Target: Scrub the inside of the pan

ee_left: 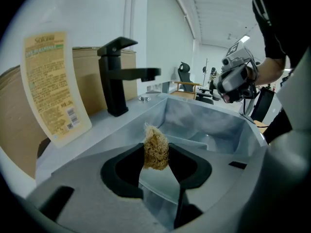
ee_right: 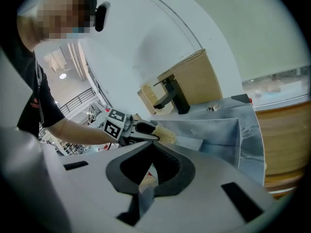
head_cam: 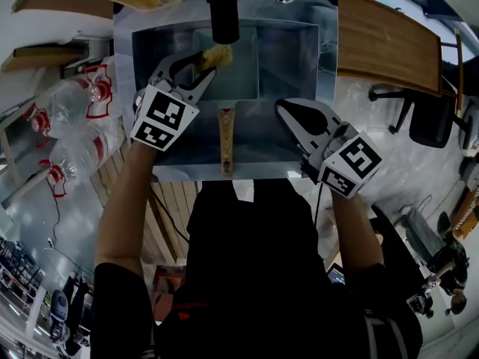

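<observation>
Shiny steel sink [head_cam: 147,73] sits in a grey counter, with a black tap [head_cam: 224,10] at the back and a wooden board [head_cam: 385,42] to the right. The square pan [head_cam: 241,69] lies in the sink, its wooden handle [head_cam: 226,144] pointing at the person. The left gripper [head_cam: 209,64] reaches in by the pan, squeezing a yellow scrub pad [head_cam: 218,54]. The right gripper [head_cam: 284,109] hovers near the handle, jaws closed on nothing

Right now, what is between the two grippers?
In the head view, a wooden handle lies in the sink between the left gripper, which holds a scrubber, and the right gripper.
</observation>
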A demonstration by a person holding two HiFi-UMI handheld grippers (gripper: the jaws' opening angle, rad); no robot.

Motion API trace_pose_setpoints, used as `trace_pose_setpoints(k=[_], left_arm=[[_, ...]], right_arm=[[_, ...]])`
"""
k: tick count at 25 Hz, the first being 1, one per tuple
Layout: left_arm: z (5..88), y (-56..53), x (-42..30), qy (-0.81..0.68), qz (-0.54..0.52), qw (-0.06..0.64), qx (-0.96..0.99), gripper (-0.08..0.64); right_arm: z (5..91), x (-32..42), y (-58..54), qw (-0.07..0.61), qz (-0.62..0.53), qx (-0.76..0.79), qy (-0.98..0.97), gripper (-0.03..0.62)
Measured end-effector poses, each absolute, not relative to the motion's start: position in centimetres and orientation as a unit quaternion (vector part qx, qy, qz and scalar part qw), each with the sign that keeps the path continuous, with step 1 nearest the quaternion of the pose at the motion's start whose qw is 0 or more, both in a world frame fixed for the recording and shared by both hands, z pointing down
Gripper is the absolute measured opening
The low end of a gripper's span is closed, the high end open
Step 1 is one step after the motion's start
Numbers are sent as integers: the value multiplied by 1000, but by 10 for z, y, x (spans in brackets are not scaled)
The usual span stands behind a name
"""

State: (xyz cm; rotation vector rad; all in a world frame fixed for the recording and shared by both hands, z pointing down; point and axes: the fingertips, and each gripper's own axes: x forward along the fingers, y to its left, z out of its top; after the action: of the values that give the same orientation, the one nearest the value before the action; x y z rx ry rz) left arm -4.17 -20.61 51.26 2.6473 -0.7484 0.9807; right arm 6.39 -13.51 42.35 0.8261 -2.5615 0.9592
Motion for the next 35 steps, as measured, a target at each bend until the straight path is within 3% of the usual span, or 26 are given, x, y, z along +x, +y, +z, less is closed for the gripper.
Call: trace_pose_setpoints(k=[15, 28, 35], left_arm=[[585, -236, -69, -280, 408, 131, 859, 158], [592, -239, -51, -259, 454, 73, 849, 158], [591, -239, -33, -253, 454, 81, 850, 158]], right_arm=[[452, 68, -131, 152, 359, 277, -878, 5], [456, 75, -132, 132, 377, 267, -877, 5], [452, 82, -129, 126, 376, 266, -879, 5]])
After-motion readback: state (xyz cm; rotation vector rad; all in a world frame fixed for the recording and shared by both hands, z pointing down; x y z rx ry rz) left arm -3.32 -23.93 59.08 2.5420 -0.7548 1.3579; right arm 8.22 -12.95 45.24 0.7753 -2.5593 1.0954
